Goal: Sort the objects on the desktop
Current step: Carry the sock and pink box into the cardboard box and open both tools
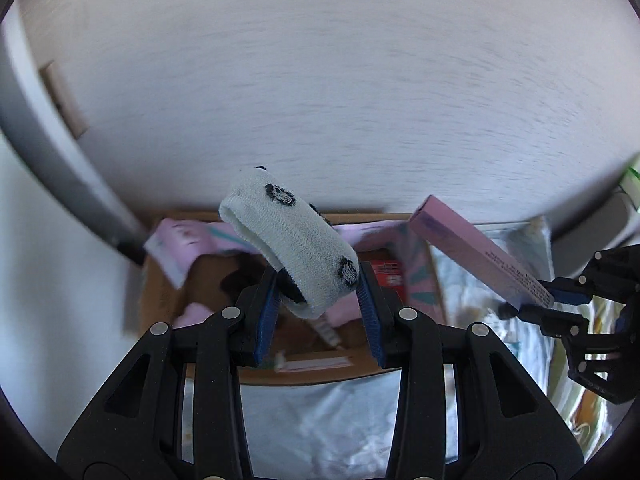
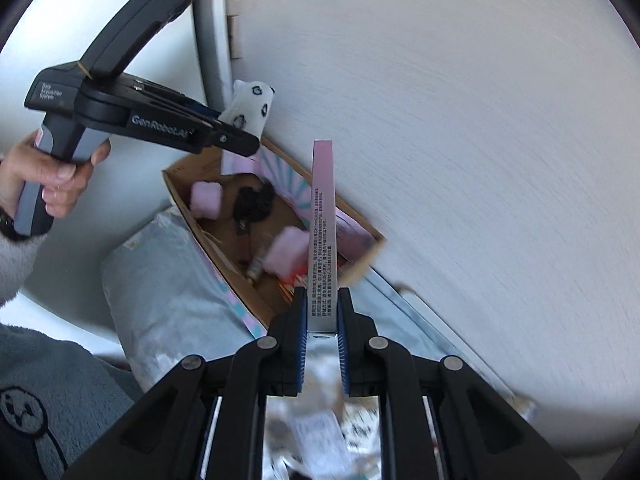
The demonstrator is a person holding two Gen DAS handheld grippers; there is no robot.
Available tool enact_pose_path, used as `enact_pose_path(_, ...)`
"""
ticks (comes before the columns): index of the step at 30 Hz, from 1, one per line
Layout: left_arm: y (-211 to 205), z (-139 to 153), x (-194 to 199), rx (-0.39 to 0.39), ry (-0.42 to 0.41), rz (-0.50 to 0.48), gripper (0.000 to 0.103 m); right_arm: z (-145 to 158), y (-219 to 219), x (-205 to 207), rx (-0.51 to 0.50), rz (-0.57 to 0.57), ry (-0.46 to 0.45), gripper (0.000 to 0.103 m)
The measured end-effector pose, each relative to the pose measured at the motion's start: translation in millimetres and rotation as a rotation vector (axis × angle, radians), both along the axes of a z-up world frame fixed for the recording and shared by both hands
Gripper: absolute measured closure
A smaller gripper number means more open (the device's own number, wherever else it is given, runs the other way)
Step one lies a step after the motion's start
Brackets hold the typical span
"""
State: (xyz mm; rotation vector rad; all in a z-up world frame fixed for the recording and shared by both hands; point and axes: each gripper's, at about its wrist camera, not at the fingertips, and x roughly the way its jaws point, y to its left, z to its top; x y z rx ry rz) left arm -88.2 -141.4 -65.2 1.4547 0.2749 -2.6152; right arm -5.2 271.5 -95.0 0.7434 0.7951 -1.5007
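Note:
My left gripper [image 1: 320, 300] is shut on a white sock with black spots [image 1: 292, 240] and holds it above an open cardboard box [image 1: 160, 292]. The sock also shows in the right wrist view [image 2: 250, 106], sticking out of the left gripper [image 2: 236, 136]. My right gripper [image 2: 323, 320] is shut on the end of a long pink carton [image 2: 322, 216], held upright over the near side of the box [image 2: 236, 280]. In the left wrist view the carton [image 1: 480, 252] slants up from the right gripper [image 1: 548, 306].
The box holds pink pieces [image 2: 206, 200], a black bundle [image 2: 254, 202], a small tube [image 2: 256, 268] and a red packet [image 1: 386, 274]. It rests on a pale blue printed cloth [image 2: 168, 296] against a white woodgrain wall [image 1: 320, 80]. A grey door frame [image 1: 44, 140] stands at left.

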Motion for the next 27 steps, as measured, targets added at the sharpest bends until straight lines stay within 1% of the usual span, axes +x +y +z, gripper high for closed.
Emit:
enact_pose_path(4, -23, -11, 6, -0.007, -0.015, 0.053, 0.069, -3, -30, 13, 0.022, 0.071, -0.017, 0.090)
enact_pose_path(6, -32, -17, 7, -0.004, -0.025, 0.075, 0.069, -8, -47, 17, 0.050, 0.100, -0.033, 0.090)
enact_pose_path(9, -43, -26, 10, 0.023, -0.044, 0.096, 0.069, -16, -68, 17, 0.085, 0.111, -0.073, 0.090)
enact_pose_path(13, -54, -33, 9, 0.037, -0.062, 0.118, 0.069, -23, -88, 19, 0.115, 0.145, -0.106, 0.090)
enact_pose_path(19, -67, -41, 6, 0.026, -0.077, 0.143, 0.069, -33, -109, 25, 0.176, 0.192, -0.093, 0.090)
enact_pose_path(27, -76, -60, -1, 0.042, -0.114, 0.169, 0.068, -48, -124, 22, 0.232, 0.208, -0.101, 0.090)
